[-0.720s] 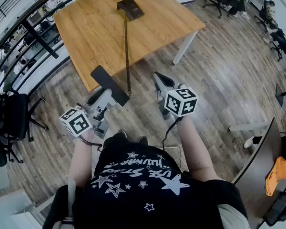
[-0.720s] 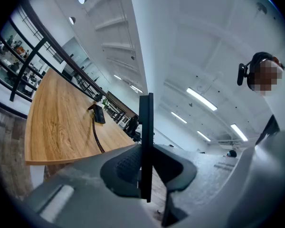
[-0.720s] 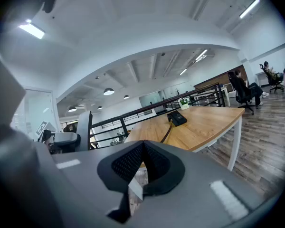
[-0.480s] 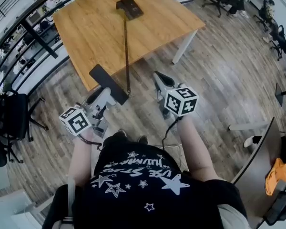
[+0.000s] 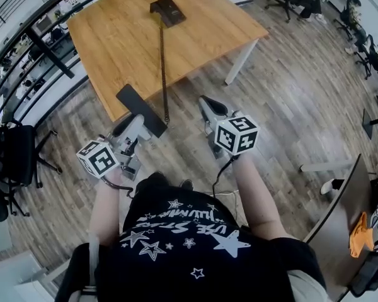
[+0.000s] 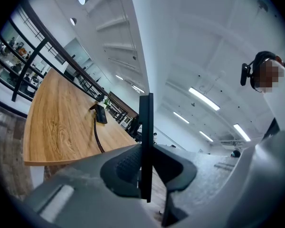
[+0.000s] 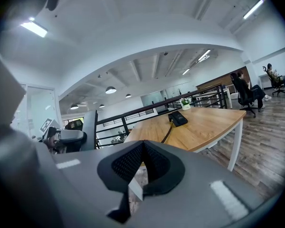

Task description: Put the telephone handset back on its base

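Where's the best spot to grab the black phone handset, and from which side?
Around its middle, across the thin flat faces, from the person's side, as the left tool now pinches the handset. It's a long slim bar, and the cord leaves one end.

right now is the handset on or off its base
Off: left gripper holds the handset over the floor, base on the table.

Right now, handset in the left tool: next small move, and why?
Probably carry the left tool forward over the table toward the base. It is shut on the handset at the table's near edge; the base sits at the far end, cord stretched between.
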{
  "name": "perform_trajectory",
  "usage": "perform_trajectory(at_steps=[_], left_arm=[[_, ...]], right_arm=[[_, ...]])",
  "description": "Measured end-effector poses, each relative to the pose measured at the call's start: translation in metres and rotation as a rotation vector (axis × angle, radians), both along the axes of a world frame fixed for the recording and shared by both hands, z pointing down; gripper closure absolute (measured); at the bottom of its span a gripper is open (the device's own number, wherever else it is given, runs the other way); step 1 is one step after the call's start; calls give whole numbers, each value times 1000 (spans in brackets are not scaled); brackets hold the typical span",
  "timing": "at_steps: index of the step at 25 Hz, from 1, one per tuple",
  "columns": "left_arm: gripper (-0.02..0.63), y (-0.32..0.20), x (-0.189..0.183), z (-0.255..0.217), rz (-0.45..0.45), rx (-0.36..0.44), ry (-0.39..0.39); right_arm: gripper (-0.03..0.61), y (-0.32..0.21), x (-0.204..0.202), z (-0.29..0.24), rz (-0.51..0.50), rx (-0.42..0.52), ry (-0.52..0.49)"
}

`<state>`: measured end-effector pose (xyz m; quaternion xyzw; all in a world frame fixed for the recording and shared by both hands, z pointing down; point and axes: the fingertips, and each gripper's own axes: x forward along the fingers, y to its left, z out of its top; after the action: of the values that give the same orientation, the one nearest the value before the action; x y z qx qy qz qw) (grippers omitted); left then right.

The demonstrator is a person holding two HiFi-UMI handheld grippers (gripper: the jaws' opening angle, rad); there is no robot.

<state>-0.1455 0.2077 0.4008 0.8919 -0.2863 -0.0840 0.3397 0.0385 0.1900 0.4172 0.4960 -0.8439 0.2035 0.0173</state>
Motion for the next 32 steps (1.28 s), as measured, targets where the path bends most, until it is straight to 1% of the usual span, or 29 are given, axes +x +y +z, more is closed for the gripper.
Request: perform_trajectory(at_steps=[4, 8, 12, 15, 18, 22, 26, 32], left_arm=[[538, -1, 4, 0, -10, -3, 3], [538, -4, 8, 5, -5, -21, 12], [538, -21, 16, 13, 28, -37, 22], [537, -42, 22, 17, 61, -42, 51], [538, -78, 26, 19, 71, -47, 72], [538, -132, 40, 23, 93, -58, 87], [538, -184, 47, 22, 116, -58, 99], [538, -242, 55, 20, 129, -68, 126]], right_arm=[[580, 4, 4, 1, -20, 3, -32], [580, 6, 15, 10, 6, -21, -59], [580, -7, 25, 23, 32, -48, -51], [580, -23, 27, 25, 25, -54, -47], [580, -53, 32, 27, 28, -63, -21], [580, -107, 50, 26, 51, -74, -7], [580, -162, 57, 25, 66, -86, -1], [580, -219, 63, 19, 78, -93, 7]])
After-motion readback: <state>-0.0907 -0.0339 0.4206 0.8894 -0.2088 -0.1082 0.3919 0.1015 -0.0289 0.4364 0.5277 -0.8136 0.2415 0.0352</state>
